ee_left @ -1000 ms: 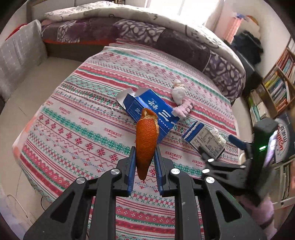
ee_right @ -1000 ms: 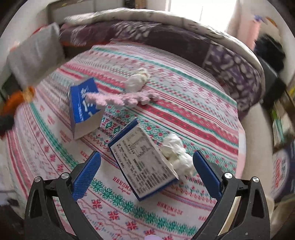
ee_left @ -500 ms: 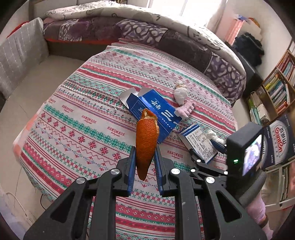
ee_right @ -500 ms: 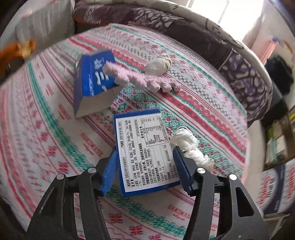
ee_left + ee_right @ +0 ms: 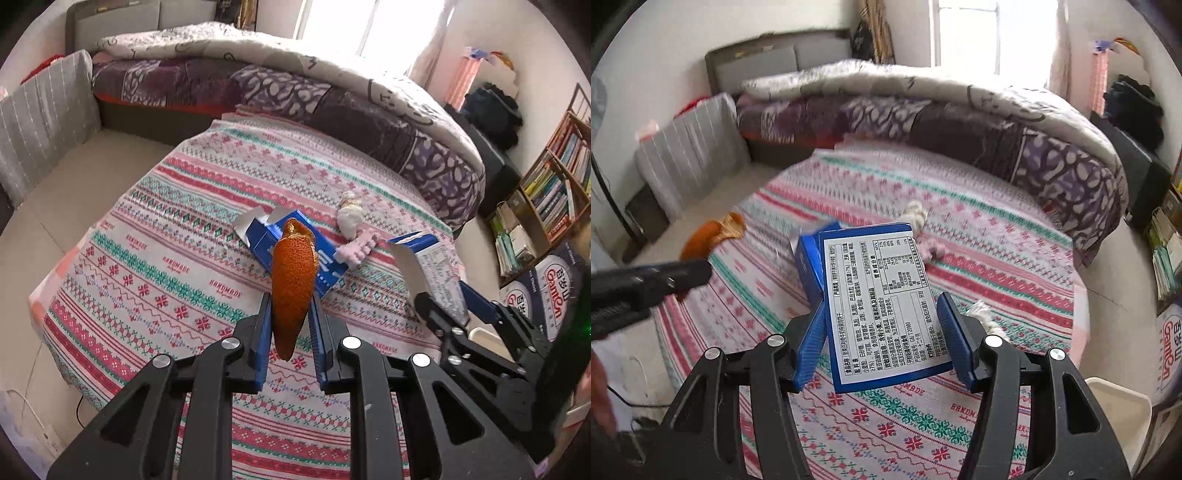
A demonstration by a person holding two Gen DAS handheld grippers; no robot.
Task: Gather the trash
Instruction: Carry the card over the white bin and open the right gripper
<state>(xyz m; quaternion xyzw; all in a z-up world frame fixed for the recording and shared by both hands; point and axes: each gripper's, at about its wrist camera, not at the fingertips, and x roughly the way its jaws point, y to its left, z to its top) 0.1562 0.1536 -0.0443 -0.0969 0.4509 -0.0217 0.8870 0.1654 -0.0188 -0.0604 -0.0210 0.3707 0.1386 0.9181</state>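
Bedroom light comes through the window behind a rolled quilt, and a striped blanket [image 5: 177,266] covers the surface where the rubbish lies.

From the left wrist view, the left gripper [image 5: 289,334] has its jaws closed on an orange peel [image 5: 293,280]. The peel stands up out of the jaws, long axis running straight ahead along the fingers, tip pointing away. Ahead of the jaws, past the peel, lies an open blue carton [image 5: 295,251] flat on the blanket, its long axis slanting from ahead-left to ahead-right. Just right of that carton sit a pink fuzzy piece [image 5: 357,248] and, beyond it, a white crumpled tissue [image 5: 349,218]. Off to the right of the jaws the right gripper [image 5: 448,299] holds a second carton clear of the blanket.

From the right wrist view, the jaws of the right gripper are clamped on the 2 long edges of that labelled carton [image 5: 879,302], printed panel up, long axis in line with the fingers. Below and to the right of these jaws a white bin [image 5: 1117,413] shows its rim at the blanket's edge; I judge that to be where both loads go, and the right hand is the nearer one. Another white tissue [image 5: 982,314] lies just right of the jaws on the blanket. The blue carton [image 5: 809,262] rests ahead-left, behind the held one.

Both hands are full, so the coming move turns on the bin lying right of and beneath the right jaws.
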